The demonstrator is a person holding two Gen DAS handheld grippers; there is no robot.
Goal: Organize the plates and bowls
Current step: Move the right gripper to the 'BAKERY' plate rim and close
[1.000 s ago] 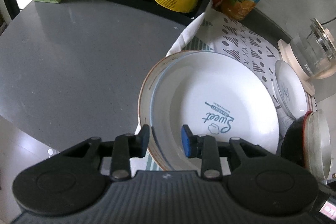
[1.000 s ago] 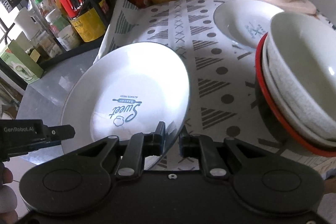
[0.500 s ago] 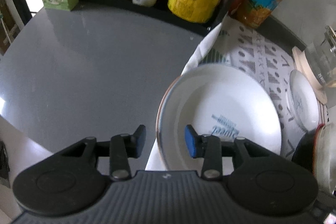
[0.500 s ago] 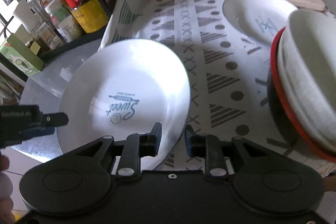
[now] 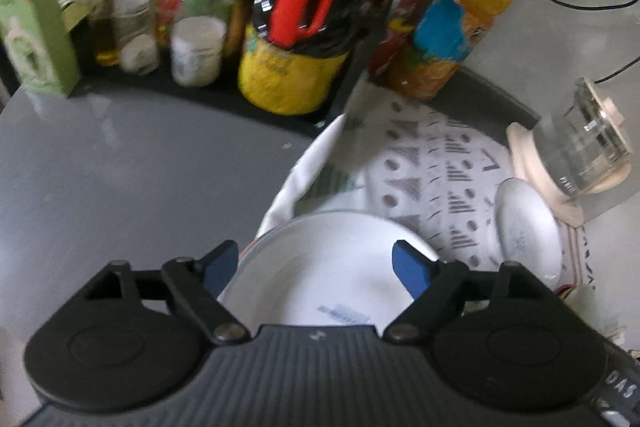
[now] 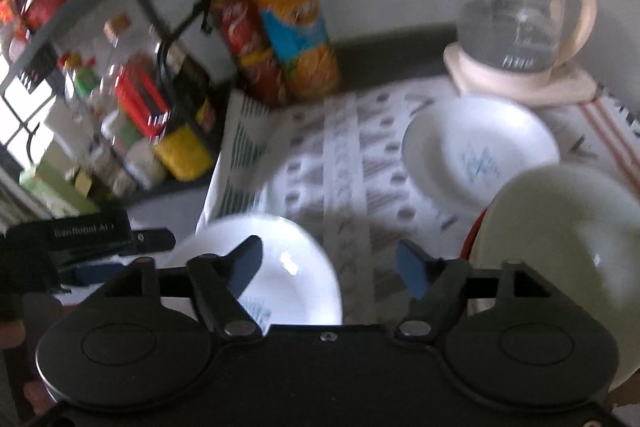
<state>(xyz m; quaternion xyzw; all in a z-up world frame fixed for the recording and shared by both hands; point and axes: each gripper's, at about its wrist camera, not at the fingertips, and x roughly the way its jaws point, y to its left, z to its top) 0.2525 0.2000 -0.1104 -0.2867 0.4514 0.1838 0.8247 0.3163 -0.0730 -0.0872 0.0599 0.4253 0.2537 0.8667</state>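
A large white plate with blue lettering (image 5: 336,267) lies on the patterned cloth (image 5: 432,155), stacked on a brown-rimmed plate whose edge barely shows. My left gripper (image 5: 316,265) is open above its near side, holding nothing. My right gripper (image 6: 330,263) is open too, above the same plate (image 6: 296,267) and the cloth (image 6: 344,163). A smaller white plate (image 6: 480,147) lies further back; it also shows in the left wrist view (image 5: 524,227). A pale bowl stacked in a red-rimmed bowl (image 6: 560,247) stands at the right.
A black rack with bottles and jars (image 5: 280,39) lines the back of the grey counter (image 5: 120,167). An orange juice bottle (image 6: 292,27) and a glass kettle on a cream base (image 6: 516,27) stand at the back. The left gripper's body (image 6: 80,239) shows at the left.
Both grippers have opened wide and let go of the large white plate, which now lies flat on the cloth. Both have pulled back and tilted up; the views are motion-blurred.
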